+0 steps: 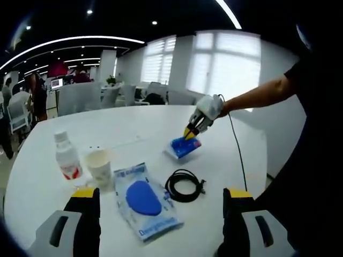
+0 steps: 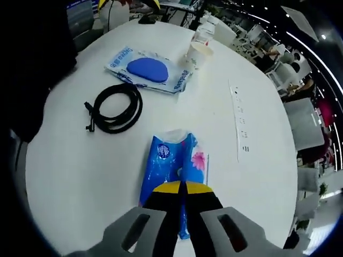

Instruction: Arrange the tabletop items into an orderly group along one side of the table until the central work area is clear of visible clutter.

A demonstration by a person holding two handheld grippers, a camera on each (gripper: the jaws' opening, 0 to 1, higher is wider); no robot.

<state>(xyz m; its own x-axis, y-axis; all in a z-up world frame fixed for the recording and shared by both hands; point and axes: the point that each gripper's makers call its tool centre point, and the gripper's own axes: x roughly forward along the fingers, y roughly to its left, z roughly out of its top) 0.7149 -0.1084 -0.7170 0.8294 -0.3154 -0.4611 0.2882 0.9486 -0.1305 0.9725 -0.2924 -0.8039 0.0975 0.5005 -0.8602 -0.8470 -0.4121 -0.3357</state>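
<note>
My right gripper (image 2: 182,187) is shut on the near end of a blue tissue pack (image 2: 174,163) lying on the round white table (image 2: 257,187). The left gripper view shows that same gripper (image 1: 190,131), held by a gloved hand, pinching the tissue pack (image 1: 185,146) at the far right. My left gripper (image 1: 162,194) stands wide open above the table's near edge, empty. Below and ahead of it lie a wet-wipes pack (image 1: 143,201) with a blue lid, a coiled black cable (image 1: 185,186), a paper cup (image 1: 99,167) and a clear water bottle (image 1: 67,158).
In the right gripper view the cable (image 2: 115,107), wipes pack (image 2: 150,69) and cup (image 2: 199,53) sit beyond the tissue pack. A flush socket strip (image 2: 241,123) runs across the tabletop. Office chairs (image 1: 77,96) and people stand behind the table.
</note>
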